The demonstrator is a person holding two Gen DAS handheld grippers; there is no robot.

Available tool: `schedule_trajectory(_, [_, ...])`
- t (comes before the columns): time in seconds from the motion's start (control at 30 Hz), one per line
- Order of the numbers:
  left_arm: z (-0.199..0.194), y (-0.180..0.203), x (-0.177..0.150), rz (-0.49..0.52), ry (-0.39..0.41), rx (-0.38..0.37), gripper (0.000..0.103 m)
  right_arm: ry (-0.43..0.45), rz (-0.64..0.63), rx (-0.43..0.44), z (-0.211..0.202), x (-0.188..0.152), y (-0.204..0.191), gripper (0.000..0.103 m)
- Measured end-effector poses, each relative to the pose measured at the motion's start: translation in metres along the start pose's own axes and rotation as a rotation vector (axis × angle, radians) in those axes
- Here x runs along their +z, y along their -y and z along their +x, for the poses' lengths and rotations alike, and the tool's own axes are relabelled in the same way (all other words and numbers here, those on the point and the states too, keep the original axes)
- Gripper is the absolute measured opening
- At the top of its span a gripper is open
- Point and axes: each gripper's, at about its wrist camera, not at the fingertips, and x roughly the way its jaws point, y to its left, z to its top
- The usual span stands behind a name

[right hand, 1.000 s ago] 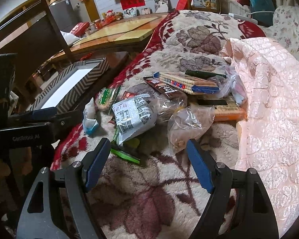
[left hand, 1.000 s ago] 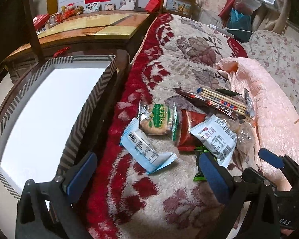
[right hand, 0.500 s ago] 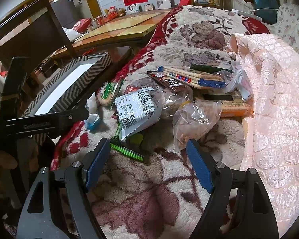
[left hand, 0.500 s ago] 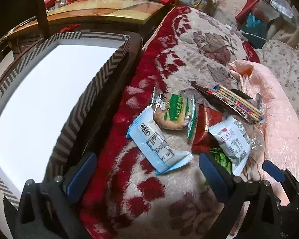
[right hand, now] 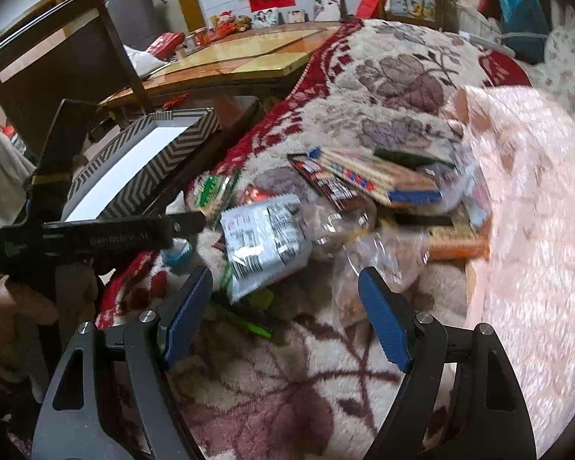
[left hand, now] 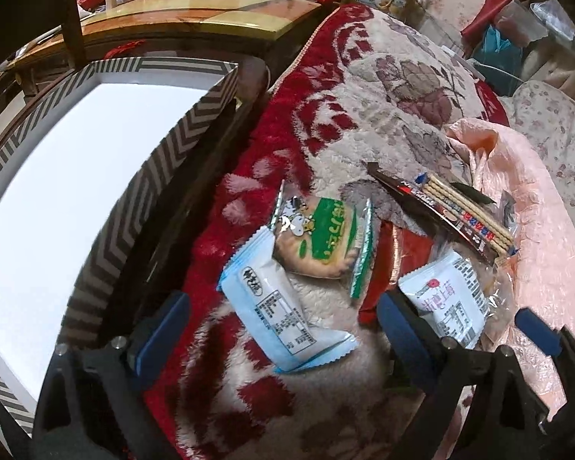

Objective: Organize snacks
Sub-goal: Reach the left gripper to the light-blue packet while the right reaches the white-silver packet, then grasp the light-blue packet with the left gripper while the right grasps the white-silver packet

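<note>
The left gripper [left hand: 283, 329] hangs low over the blanket with its jaws spread wide and nothing between them, and the light-blue packet [left hand: 278, 308] lies flat right in that gap, one corner tucked under the green-and-white cracker packet [left hand: 320, 239]. It looks like the first snack to take: I would drop the pads to either side of its narrow width, close on the sealed edge nearest the gripper rather than the puffed middle, and slide it toward the gripper a little before lifting so the cracker packet is not dragged along. The box [left hand: 134, 207] with the zigzag rim sits just beside the blanket's red edge on the left, its white floor bare, so the carry is short; lift clear of the rim before letting go. The right gripper [right hand: 287, 310] is also wide and empty, low over the pile's near side, with the white printed packet [right hand: 264, 237] just ahead of it and a clear bag [right hand: 368, 264] beside that; the thin wrappers overlap, so one at a time is safer.
</note>
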Motion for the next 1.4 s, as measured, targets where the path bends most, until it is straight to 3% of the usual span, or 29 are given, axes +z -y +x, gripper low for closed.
schedule_trajectory(0.47, [0.014,-0.007,0.003,-0.035,-0.027,0.023,0.096,-0.079,-0.128,0.005,0.029,0.024,-0.017,0.079])
schedule_trajectory(0.77, [0.029,-0.008,0.003,-0.027,-0.084,0.035,0.073,-0.116,-0.175,0.036,0.047,0.033,-0.017,0.078])
schedule_trajectory(0.8, [0.029,-0.008,0.002,-0.022,-0.081,0.041,0.069,-0.118,-0.185,0.034,0.047,0.033,-0.018,0.076])
schedule_trajectory(0.87, [0.028,-0.008,0.001,-0.012,-0.073,0.051,0.062,-0.122,-0.213,0.024,0.046,0.033,-0.019,0.056])
schedule_trajectory(0.9, [0.027,-0.009,0.000,-0.012,-0.069,0.054,0.057,-0.122,-0.223,0.019,0.047,0.033,-0.019,0.051])
schedule_trajectory(1.07, [0.021,-0.012,-0.002,-0.002,-0.057,0.079,0.032,-0.136,-0.239,0.028,0.043,0.030,-0.019,0.051])
schedule_trajectory(1.4, [-0.002,-0.012,-0.007,0.028,-0.018,0.088,0.031,-0.092,-0.186,0.052,0.022,0.025,-0.019,0.050])
